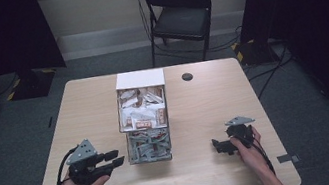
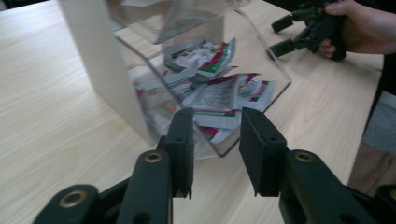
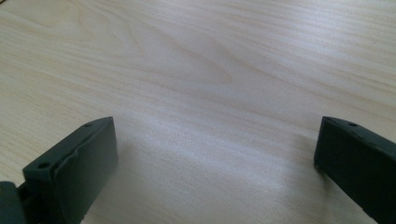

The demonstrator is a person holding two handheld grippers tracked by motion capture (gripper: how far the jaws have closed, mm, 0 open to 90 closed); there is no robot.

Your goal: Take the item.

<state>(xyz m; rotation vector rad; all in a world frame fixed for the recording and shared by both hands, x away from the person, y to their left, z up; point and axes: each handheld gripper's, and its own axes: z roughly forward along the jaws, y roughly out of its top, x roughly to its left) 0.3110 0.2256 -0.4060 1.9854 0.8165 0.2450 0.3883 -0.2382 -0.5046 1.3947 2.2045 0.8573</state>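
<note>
A clear acrylic box (image 1: 144, 121) with a white back panel stands mid-table. Its upper tier holds brown and white packets (image 1: 143, 111); its lower tier holds green, red and white sachets (image 2: 219, 93). My left gripper (image 1: 116, 157) lies in a hand just left of the lower tier. In the left gripper view my left gripper (image 2: 217, 126) is open and empty, its jaws pointing at the box's near corner. My right gripper (image 1: 218, 146) rests low at the right, apart from the box. In its own view my right gripper (image 3: 215, 135) stands wide open over bare wood.
The wooden table (image 1: 88, 105) has a round cable hole (image 1: 187, 76) behind the box and grey tape marks (image 1: 287, 158) near its front corners. A black folding chair (image 1: 180, 16) stands beyond the far edge. The right hand's gripper (image 2: 280, 35) shows past the box.
</note>
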